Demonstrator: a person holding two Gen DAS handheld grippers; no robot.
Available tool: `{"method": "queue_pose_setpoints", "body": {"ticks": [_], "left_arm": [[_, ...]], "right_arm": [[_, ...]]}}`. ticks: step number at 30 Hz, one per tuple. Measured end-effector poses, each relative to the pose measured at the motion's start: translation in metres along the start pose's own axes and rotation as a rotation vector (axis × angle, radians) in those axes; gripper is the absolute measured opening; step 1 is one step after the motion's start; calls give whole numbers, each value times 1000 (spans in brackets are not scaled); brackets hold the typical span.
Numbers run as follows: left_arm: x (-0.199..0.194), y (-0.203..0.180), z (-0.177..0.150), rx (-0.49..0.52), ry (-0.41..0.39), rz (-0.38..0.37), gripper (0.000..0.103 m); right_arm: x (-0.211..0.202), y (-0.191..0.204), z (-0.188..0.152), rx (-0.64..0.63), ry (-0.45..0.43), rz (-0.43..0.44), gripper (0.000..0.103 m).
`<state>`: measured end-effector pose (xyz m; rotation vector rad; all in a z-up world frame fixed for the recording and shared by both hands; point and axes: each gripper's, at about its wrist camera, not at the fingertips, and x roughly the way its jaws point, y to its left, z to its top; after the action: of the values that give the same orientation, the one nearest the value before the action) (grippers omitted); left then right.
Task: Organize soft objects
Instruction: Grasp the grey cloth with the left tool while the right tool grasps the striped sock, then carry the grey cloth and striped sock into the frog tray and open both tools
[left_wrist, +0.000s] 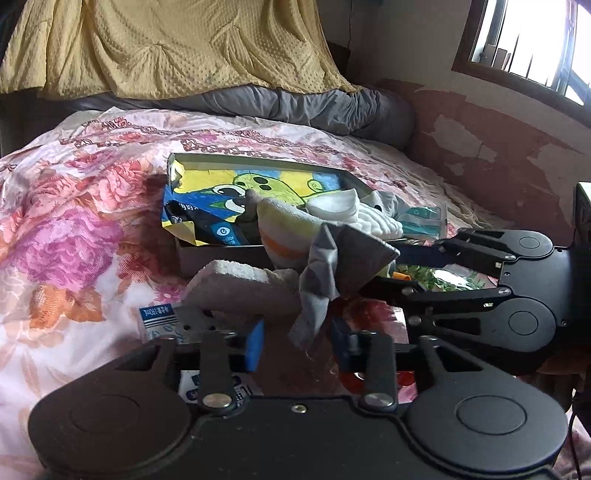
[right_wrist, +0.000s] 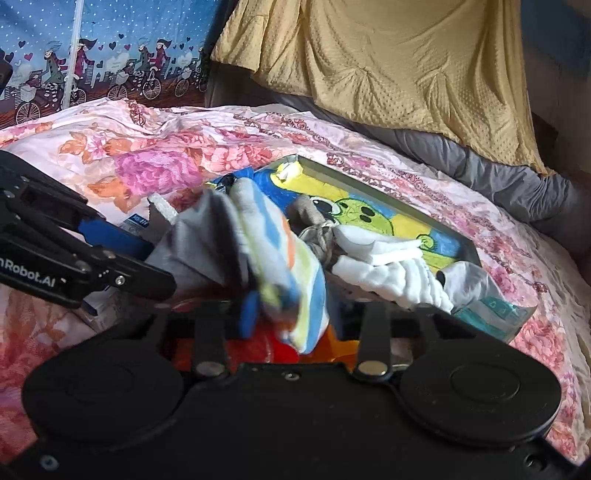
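Right gripper (right_wrist: 291, 314) gripping striped sock (right_wrist: 280, 266), box (right_wrist: 474, 254) beyond

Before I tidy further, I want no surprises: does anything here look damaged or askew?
Yes. The shallow box on the bedspread has a torn, crumpled picture lining at its near-left corner. White socks spill over its front rim.

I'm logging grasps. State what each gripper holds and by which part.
Both seem to pinch one soft grey and blue-yellow-orange striped sock: the left gripper by its dangling grey end, the right gripper by its striped end.
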<state>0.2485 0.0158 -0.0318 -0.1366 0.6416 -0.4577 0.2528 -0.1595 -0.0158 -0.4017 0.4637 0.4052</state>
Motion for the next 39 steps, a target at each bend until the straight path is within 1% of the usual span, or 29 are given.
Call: {"method": "queue_pose_setpoints", "body": {"ticks": [1,2,4,7,11,12,14,18,22,28,33,39], "left_arm": [[0,-1,0,1,-2,-2,30],[-1,-1,0,1,-6,-4,29],[0,-1,0,-7,-5,-16,21],[2,0,0,-24,-5,-29,20],[3,-2,-1,-18,-16,-14,14],[3,-3,-1,-13,-20,-11,12],[1,-4,-1,-2,-30,-7,3],[-6,-7,1,-3,-64,1,2],[-13,-10,2,-7,-104,27,2],[-25,-13,7,-24,-151,67,2],[-29,-13,7,-47,-153,82,2],[-28,-10,6,-60,-153,99,2]], "right_arm": [[1,0,0,3,-1,6,21],[0,0,0,5,-1,13,17],[-2,0,-1,5,-2,21,16],[-4,1,-1,-2,-8,34,13],[-5,3,-1,-24,-11,39,10],[-5,4,-1,-30,-13,38,10],[-6,4,0,-33,-15,39,9],[-11,0,1,-37,-19,41,9],[-19,1,4,-68,-44,12,6],[-31,-2,9,-85,-47,22,6],[-37,-5,10,-80,-27,52,6],[-39,-9,7,-82,1,55,7]]}}
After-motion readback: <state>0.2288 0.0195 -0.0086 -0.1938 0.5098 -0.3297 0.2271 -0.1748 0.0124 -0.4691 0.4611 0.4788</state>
